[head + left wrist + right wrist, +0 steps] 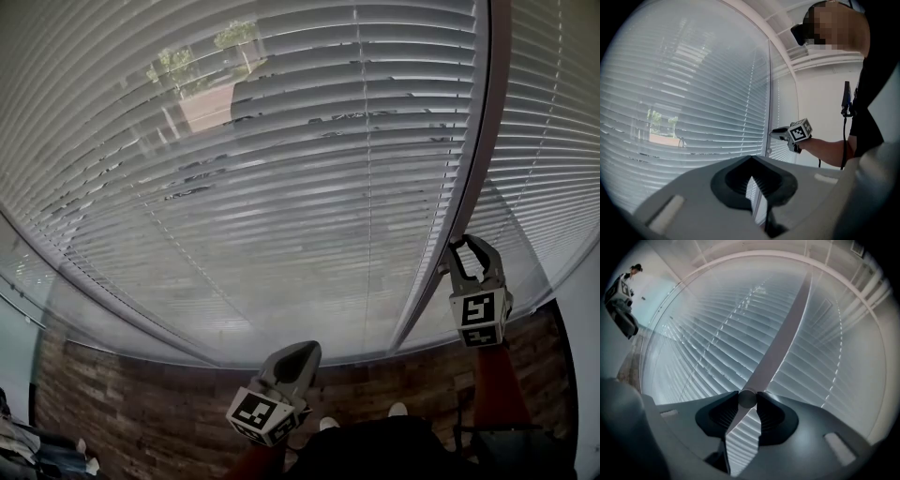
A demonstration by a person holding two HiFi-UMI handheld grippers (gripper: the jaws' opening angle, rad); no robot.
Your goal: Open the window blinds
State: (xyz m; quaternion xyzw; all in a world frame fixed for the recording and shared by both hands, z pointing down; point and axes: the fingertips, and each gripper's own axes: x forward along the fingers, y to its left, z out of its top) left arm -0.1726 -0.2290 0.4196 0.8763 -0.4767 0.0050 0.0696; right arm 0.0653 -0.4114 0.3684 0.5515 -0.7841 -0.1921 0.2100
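Note:
White slatted blinds [281, 141] cover the big window; their slats stand partly tilted and let the outside show through. A pale frame post [459, 187] splits the window. My right gripper [461, 244] is raised beside that post, shut on the round end of the blinds' wand [747, 398], which runs upward in line with the post. From the left gripper view, the right gripper [774, 132] sits at the seam between the two blinds [693, 117]. My left gripper [300, 352] hangs lower, near the floor line, shut and empty [751, 159].
Wood-look floor [141, 403] runs below the window, with the person's shoes [328, 424] on it. Trees and a building [187, 70] show through the slats. A white wall [825, 108] stands to the right of the window. Dark items lie at the lower left [37, 455].

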